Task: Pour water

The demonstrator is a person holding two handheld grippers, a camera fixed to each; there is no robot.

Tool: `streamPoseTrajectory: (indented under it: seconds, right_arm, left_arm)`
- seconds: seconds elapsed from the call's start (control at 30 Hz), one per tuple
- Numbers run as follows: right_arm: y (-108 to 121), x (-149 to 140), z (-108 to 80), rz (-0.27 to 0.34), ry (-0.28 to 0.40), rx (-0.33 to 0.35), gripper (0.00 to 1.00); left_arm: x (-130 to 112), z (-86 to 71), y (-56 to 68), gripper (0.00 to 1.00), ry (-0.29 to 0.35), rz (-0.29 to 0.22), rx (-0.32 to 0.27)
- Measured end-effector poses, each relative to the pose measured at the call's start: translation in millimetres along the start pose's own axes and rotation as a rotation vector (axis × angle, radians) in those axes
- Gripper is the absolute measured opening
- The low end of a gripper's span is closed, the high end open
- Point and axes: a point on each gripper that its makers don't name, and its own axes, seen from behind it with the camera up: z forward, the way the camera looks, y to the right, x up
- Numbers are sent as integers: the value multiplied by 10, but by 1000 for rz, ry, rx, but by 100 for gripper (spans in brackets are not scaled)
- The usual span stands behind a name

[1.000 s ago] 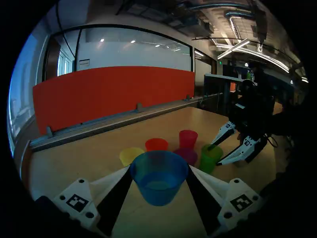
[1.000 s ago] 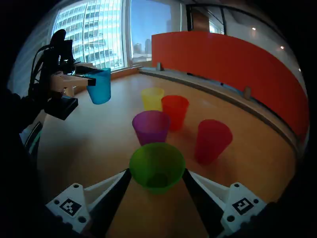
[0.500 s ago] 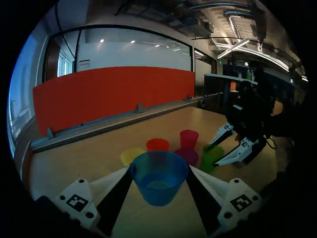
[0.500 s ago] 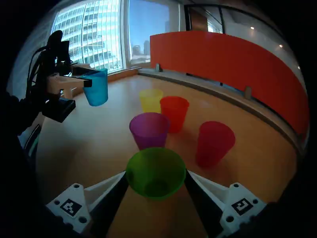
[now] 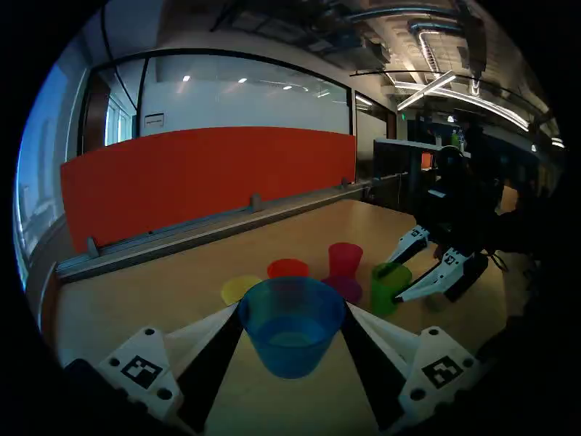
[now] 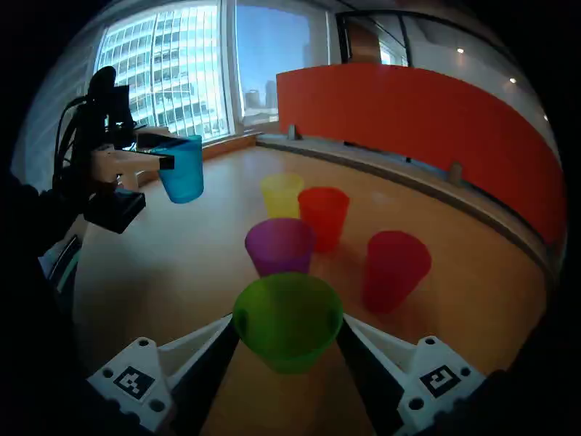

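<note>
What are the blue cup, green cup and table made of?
Blue tapered cup: probably plastic, glossy and see-through; the water shows through its wall. Green tapered cup: likely the same translucent plastic. Table: looks like smooth pale wood or laminate, slightly shiny.

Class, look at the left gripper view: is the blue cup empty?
No, a shallow layer of water shows through at the bottom of the blue cup.

The blue cup (image 5: pixel 292 338) between my left gripper's (image 5: pixel 290 309) fingers is hiding most of the purple cup (image 5: pixel 350 289) just ahead; the green cup (image 6: pixel 288 340) in my right gripper (image 6: pixel 287 320) is covering that cup's base.
</note>
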Motion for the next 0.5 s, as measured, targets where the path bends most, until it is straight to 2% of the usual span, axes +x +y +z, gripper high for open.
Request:
streamPoseTrajectory:
  seconds: [0.2,0.5]
  right_arm:
    - [47,243,-145,2,54,-11,91]
    - [95,618,-371,-40,125,-42,91]
  left_arm:
    - [89,-21,26,89,14,2,2]
    - [297,-56,77,89,50,6,5]
